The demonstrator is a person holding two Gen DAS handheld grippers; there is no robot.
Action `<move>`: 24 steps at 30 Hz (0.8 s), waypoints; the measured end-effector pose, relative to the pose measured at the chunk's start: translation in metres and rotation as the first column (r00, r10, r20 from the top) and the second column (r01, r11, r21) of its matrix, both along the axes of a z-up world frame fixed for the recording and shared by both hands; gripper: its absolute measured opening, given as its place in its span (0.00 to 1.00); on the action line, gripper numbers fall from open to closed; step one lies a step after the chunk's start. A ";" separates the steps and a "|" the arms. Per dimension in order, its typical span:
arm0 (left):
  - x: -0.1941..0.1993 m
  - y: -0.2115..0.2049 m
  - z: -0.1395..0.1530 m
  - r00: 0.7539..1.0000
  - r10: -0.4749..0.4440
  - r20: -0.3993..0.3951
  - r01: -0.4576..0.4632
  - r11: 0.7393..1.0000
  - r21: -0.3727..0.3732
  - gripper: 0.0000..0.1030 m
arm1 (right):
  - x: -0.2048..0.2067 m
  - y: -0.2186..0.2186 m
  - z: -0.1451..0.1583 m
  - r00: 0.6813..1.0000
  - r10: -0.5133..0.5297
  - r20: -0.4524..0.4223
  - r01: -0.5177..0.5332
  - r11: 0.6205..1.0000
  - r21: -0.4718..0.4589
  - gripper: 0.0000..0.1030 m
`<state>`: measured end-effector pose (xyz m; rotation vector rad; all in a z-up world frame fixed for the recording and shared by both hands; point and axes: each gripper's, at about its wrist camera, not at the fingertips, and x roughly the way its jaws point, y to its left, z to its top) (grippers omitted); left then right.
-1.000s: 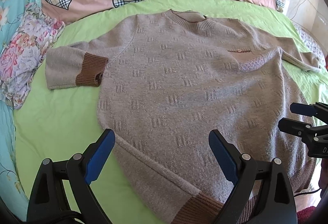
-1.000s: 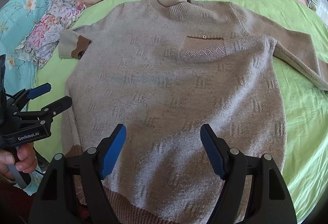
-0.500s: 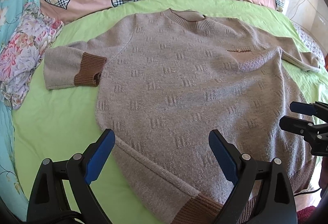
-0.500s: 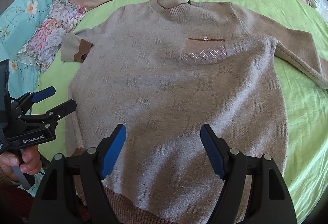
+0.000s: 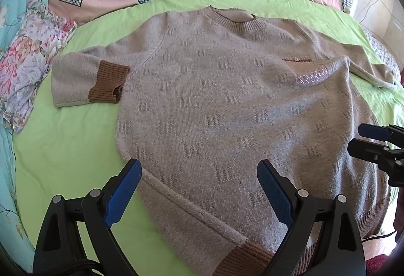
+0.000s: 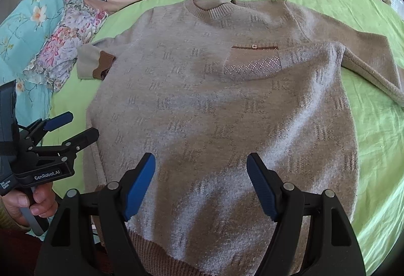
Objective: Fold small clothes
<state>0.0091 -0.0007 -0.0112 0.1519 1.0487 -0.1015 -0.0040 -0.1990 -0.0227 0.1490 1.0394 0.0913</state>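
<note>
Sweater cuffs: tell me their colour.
Darker brown ribbed knit on the cuffs, against the greyish-beige sweater; clearest in the left wrist view.

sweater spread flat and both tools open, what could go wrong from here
1. The left sleeve is already folded back, its brown cuff lying by the body of the sweater; lifting the body could undo that fold.
2. The right sleeve trails out across the green sheet, so a centre fold may end up lopsided.
3. The left tool and right tool hover close together and might collide.

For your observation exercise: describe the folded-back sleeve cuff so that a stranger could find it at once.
Start at the green sheet, where a grey-beige sweater lies flat. Follow the sleeve beside the floral cloth; it is doubled back. Its ribbed brown cuff rests against the sweater's side, darker than the knit around it.
</note>
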 end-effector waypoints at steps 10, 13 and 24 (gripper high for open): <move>0.024 0.004 -0.001 1.000 -0.018 -0.001 0.018 1.000 -0.007 0.91 | 0.016 -0.011 0.007 1.000 0.015 0.008 -0.015 1.000 0.020 0.73; 0.039 0.004 0.002 0.999 -0.034 0.007 0.034 0.999 -0.005 0.91 | 0.028 -0.018 0.012 1.000 0.013 0.026 -0.014 1.000 0.020 0.73; 0.142 0.012 0.026 0.986 -0.158 0.049 0.158 0.987 0.001 0.91 | 0.110 -0.063 0.034 0.999 0.016 0.050 -0.018 1.000 0.023 0.73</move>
